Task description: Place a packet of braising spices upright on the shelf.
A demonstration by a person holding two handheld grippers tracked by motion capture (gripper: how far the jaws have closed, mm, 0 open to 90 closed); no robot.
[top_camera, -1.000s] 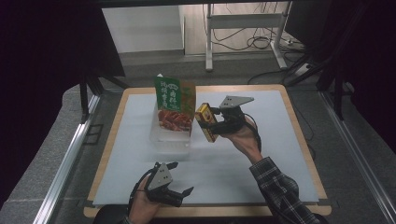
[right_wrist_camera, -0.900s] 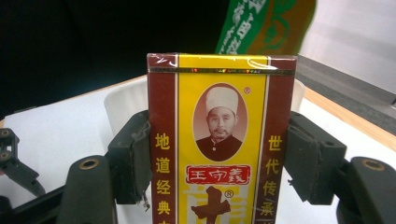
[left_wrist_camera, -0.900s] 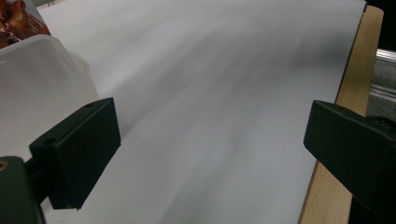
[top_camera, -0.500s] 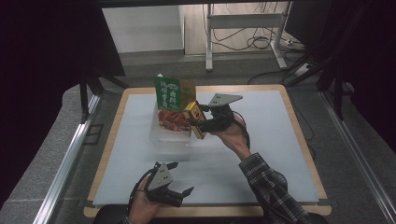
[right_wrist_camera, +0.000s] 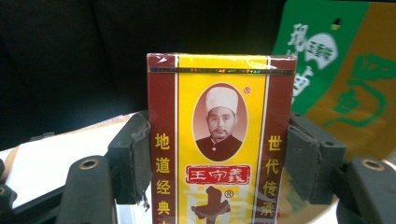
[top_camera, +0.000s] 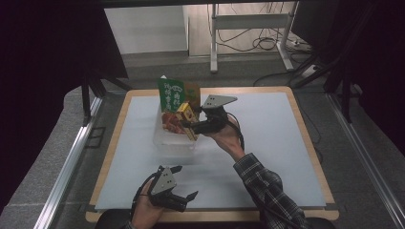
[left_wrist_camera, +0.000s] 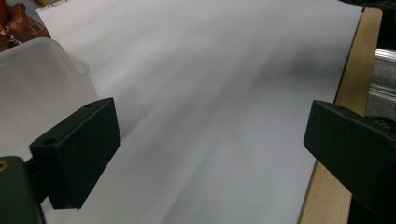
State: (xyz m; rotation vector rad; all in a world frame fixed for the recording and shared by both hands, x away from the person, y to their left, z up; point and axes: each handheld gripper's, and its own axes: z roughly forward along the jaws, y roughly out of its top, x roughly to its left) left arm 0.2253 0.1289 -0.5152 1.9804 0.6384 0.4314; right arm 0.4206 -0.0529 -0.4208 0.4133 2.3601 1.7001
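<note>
- Clamping the right gripper [top_camera: 187,125] on a yellow-and-maroon box [top_camera: 186,116], both pads pressing on the box's narrow sides in the right gripper view [right_wrist_camera: 220,186].
- Holding that box tilted just over the clear plastic tub [top_camera: 175,142], at the tub's right-hand rim in the high view.
- Facing the box's printed front, with its portrait and red label, toward the right gripper's camera.
- Standing at the far end of the tub: a green-and-gold packet [top_camera: 173,93], also showing behind the box in the right gripper view [right_wrist_camera: 345,70].
- Lying inside the tub beside the box: a reddish-brown packet [top_camera: 168,119].
- Resting the left gripper [top_camera: 184,196] well short of the tub, near the table's [top_camera: 267,143] front edge, jaws apart with nothing between them [left_wrist_camera: 210,154].
</note>
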